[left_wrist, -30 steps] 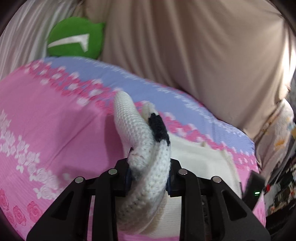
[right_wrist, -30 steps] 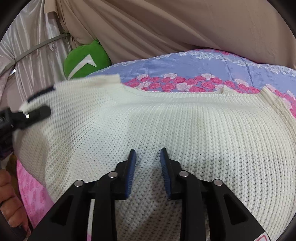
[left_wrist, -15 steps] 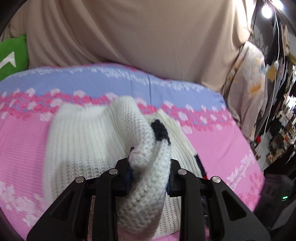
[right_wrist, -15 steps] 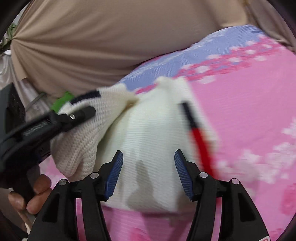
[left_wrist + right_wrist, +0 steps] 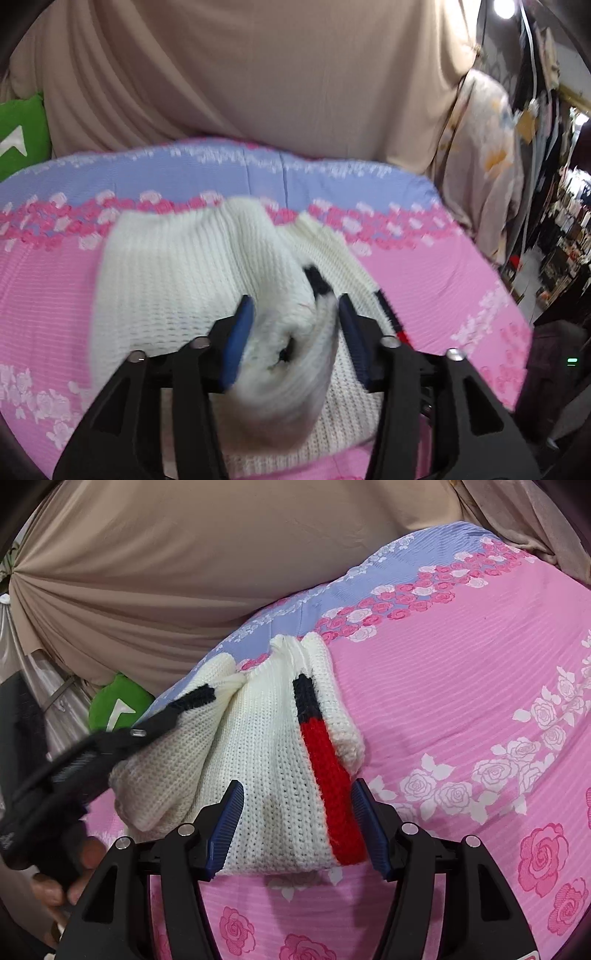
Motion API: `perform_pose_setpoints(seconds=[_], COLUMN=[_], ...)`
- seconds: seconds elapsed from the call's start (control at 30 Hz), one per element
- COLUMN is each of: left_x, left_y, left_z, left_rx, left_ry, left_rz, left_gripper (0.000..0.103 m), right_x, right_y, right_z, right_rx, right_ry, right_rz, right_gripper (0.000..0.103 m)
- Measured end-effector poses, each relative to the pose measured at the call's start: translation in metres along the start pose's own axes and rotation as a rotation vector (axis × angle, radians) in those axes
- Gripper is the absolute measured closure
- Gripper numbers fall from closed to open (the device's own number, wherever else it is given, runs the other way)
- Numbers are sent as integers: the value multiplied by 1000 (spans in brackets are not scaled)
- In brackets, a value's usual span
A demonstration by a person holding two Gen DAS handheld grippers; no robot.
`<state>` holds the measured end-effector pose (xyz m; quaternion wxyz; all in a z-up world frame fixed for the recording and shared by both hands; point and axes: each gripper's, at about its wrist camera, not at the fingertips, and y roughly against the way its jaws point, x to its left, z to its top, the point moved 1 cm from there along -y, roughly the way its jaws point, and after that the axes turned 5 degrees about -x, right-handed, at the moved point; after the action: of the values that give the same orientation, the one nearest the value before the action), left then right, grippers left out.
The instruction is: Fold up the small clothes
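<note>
Left wrist view: the left tool (image 5: pixel 291 332) has its jaws opening, with a bunched roll of the cream knit sweater (image 5: pixel 166 280) between the blue pads — the pads look to be coming off the wool rather than pinching it, though blur makes contact hard to judge. The rest of the garment lies flat on the pink flowered bedspread (image 5: pixel 443 280), one side laid over the body.

Right wrist view: the right tool (image 5: pixel 297 819) is also opening, jaws spread to either side of the sweater's near edge beside its red stripe (image 5: pixel 325 764), not pressing it. The left tool holds a flap up at the left, above the bed.

My reading: one side fold is being laid down; the raised flap needs flattening, and further folds likely remain.
</note>
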<state>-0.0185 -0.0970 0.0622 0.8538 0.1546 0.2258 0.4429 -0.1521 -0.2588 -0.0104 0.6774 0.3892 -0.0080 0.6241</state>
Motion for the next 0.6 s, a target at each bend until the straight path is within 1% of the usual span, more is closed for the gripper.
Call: perform_pose_setpoints(seconds=[0.03, 0.1, 0.13, 0.2, 0.23, 0.3, 0.33, 0.4, 0.47, 0.53, 0.57, 0.6], left_x=[3, 11, 16, 32, 41, 57, 65, 80, 89, 94, 95, 96], left_y=[14, 38, 46, 61, 66, 68, 67, 60, 52, 44, 41, 40], left_z=[4, 10, 11, 10, 6, -5, -12, -29, -45, -57, -62, -66], left_rx=[-31, -73, -87, -98, -97, -66, -42, 13, 59, 101, 116, 125], left_ry=[7, 9, 8, 13, 22, 29, 34, 47, 59, 63, 65, 67], left_rz=[-8, -17, -8, 22, 38, 70, 90, 119, 138, 140, 145, 146], left_gripper=[43, 42, 41, 31, 30, 30, 30, 30, 30, 30, 28, 23], right_x=[-1, -2, -4, -6, -6, -2, 1, 11, 22, 35, 44, 49], right_y=[2, 6, 8, 12, 14, 18, 20, 23, 20, 12, 7, 2], right_z=[0, 0, 1, 4, 5, 9, 11, 16, 21, 24, 24, 24], right_rx=[-7, -29, -39, -58, -63, -69, -76, -77, -64, -42, -29, -19], right_ry=[-3, -12, -18, -35, -40, -47, -48, -42, -27, -2, 10, 19], right_rz=[-1, -3, -6, -23, -29, -18, -3, 32, 68, 96, 105, 111], right_gripper=[40, 40, 40, 39, 39, 38, 37, 33, 32, 31, 30, 26])
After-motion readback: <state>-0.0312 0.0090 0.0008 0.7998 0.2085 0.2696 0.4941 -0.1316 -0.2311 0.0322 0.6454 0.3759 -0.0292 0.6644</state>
